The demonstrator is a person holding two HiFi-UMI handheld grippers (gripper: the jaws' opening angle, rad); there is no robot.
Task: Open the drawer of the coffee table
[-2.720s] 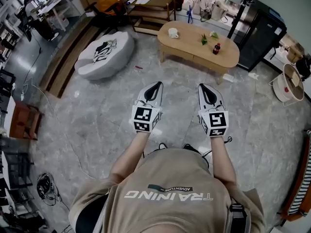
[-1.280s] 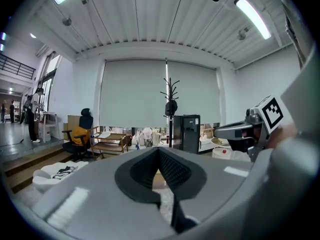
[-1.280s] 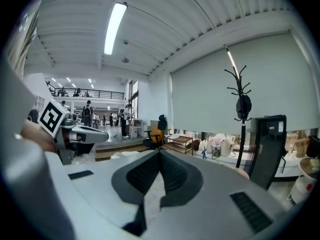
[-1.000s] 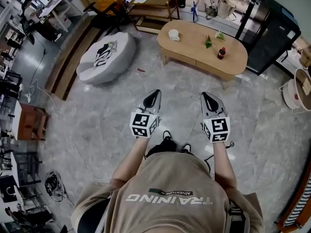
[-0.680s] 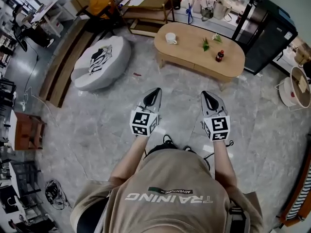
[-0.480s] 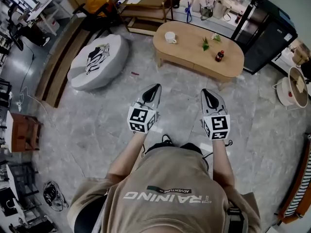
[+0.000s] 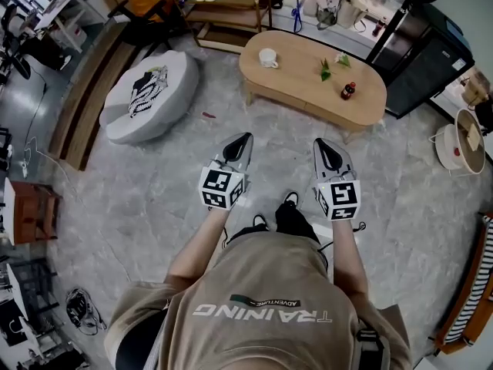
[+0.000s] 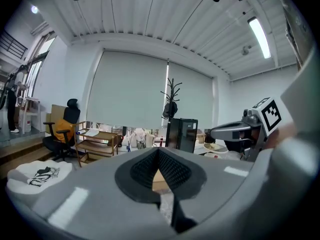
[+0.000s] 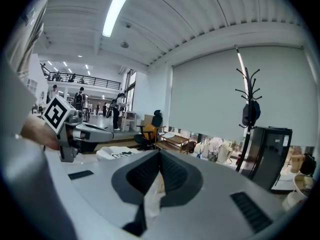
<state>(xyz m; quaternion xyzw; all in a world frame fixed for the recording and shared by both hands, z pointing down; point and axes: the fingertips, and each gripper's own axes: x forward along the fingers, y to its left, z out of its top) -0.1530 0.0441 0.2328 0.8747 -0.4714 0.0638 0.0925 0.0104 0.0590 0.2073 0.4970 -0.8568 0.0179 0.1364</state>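
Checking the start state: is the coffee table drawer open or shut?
Shut, as far as the head view shows: the coffee table's near side runs flush, with nothing pulled out.

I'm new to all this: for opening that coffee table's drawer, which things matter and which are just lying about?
For the job: coffee table, left gripper, right gripper, both shut and empty.
Just lying about: mug, bottle, white floor cushion, wooden shelf, black cabinet.
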